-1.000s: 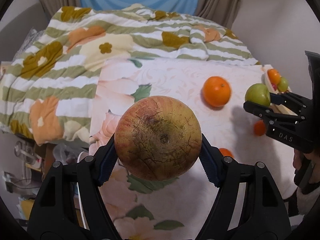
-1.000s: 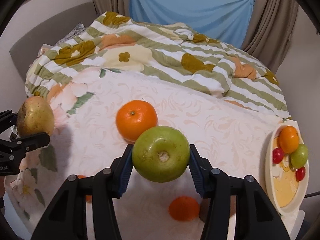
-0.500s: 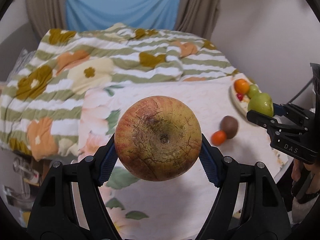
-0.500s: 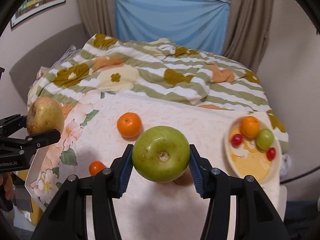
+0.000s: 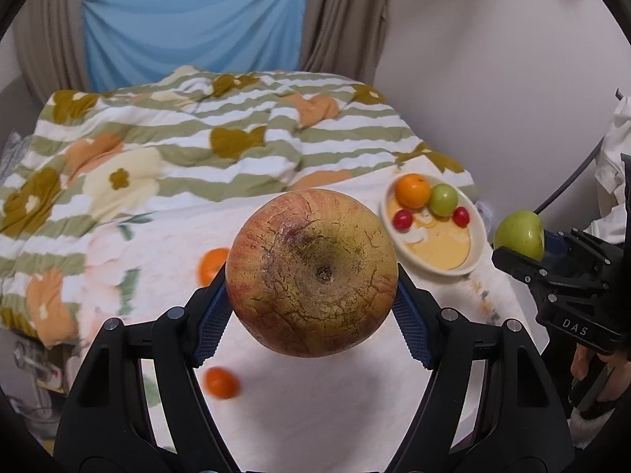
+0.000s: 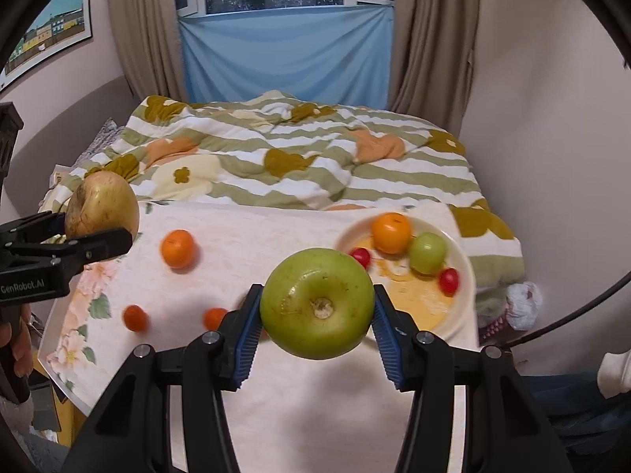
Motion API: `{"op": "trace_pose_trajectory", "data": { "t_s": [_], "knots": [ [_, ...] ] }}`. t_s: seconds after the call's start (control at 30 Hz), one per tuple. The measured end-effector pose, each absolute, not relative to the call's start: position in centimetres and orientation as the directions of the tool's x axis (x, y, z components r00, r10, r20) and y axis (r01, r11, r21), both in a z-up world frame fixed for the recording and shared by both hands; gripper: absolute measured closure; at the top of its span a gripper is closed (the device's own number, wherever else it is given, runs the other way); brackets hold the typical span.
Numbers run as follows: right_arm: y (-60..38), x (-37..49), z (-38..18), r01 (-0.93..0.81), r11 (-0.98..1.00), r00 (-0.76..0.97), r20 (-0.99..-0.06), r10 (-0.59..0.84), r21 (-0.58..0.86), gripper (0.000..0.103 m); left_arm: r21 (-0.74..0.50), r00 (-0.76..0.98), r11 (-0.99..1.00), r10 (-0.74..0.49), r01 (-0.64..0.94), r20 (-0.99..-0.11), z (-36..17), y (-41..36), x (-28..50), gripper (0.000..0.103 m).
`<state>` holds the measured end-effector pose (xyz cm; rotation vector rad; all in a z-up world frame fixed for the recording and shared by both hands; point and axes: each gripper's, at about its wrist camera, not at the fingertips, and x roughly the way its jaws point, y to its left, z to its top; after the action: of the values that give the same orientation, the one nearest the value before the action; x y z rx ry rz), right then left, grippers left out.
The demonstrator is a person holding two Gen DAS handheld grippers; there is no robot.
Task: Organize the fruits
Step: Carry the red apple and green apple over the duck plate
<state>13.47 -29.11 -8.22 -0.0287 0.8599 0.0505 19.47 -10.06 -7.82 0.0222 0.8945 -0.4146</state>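
Both claws have risen since the earlier frame: left claw (image 5: 311,307) pinches a red apple (image 5: 311,272), right claw (image 6: 317,327) pinches a green apple (image 6: 317,303); plate (image 6: 465,276) at two o'clock.

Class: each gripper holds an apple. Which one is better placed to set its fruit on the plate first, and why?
Probably the right gripper: its green apple hangs beside the plate, while the left gripper with the red apple sits farther away.

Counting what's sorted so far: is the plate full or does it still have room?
Room left. The plate holds an orange, a green fruit and two small red fruits, clustered at its far side; the near half is bare.
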Motion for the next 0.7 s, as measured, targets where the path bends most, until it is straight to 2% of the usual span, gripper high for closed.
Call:
{"op": "trace_pose_trajectory", "data": {
  "t_s": [0.7],
  "knots": [
    [-42.0,17.5,-13.5,-0.029,0.999,0.601,-0.798,0.038,0.026,0.054,-0.200,0.386,0.864,-0.399,0.462,-0.832,-17.1,-28.9,24.7,0.021]
  ]
}}
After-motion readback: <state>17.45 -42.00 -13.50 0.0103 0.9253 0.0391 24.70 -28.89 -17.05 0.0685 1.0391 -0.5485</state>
